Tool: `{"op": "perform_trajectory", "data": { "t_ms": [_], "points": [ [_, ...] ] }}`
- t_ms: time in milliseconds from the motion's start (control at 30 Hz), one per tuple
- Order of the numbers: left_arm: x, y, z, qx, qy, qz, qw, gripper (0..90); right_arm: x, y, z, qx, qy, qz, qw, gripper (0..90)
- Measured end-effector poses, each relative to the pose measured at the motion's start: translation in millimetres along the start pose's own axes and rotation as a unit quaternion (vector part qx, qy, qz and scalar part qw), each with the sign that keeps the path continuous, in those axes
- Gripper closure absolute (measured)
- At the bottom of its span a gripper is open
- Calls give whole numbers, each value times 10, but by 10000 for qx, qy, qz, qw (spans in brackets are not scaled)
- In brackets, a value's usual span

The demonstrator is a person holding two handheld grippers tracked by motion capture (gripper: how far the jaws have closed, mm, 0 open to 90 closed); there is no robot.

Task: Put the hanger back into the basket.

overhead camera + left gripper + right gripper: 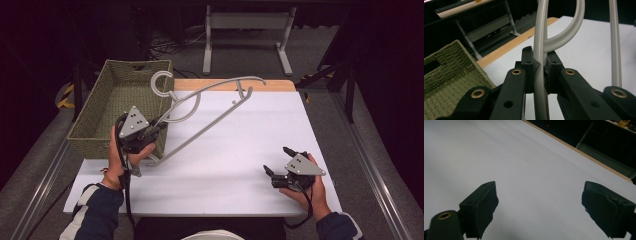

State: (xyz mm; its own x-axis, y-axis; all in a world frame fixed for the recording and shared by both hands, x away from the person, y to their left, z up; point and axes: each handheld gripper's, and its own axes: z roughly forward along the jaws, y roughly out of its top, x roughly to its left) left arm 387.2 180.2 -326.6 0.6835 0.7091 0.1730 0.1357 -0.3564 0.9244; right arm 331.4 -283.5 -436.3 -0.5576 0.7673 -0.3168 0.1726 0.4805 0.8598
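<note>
1. Right gripper [278, 161]: near edge of white table [240, 165], jaws spread wide, nothing between.
2. Left gripper [159, 127]: pinching grey hanger [200, 127], lifted and tilted.
3. Hanger's hook beside woven basket [107, 107], far left.

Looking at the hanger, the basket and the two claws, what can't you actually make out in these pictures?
- Hanger: in the high view its near corner is hidden behind the left claw and hand; in the left claw view its hook and bars run off the top edge.
- Basket: its floor is too dark and coarse in the high view to tell whether anything lies inside.
- Right claw: in its own view the body is cut off by the bottom edge.
</note>
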Motion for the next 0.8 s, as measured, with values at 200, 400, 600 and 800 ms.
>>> {"op": "perform_trajectory", "data": {
  "t_ms": [200,400,600,800],
  "points": [
    [181,63,-109,-85,105,-179,9997,813,20,-9,27,86,52,-18,9999,137],
    [396,121,-171,131,303,-253,9991,813,40,-12,50,160,95,-45,9998,137],
    [606,150,-196,523,599,-117,9968,813,46,-16,60,215,96,-63,9997,137],
    [813,148,-222,682,876,-173,9937,813,51,-19,73,251,99,-73,9996,137]
  ]
}}
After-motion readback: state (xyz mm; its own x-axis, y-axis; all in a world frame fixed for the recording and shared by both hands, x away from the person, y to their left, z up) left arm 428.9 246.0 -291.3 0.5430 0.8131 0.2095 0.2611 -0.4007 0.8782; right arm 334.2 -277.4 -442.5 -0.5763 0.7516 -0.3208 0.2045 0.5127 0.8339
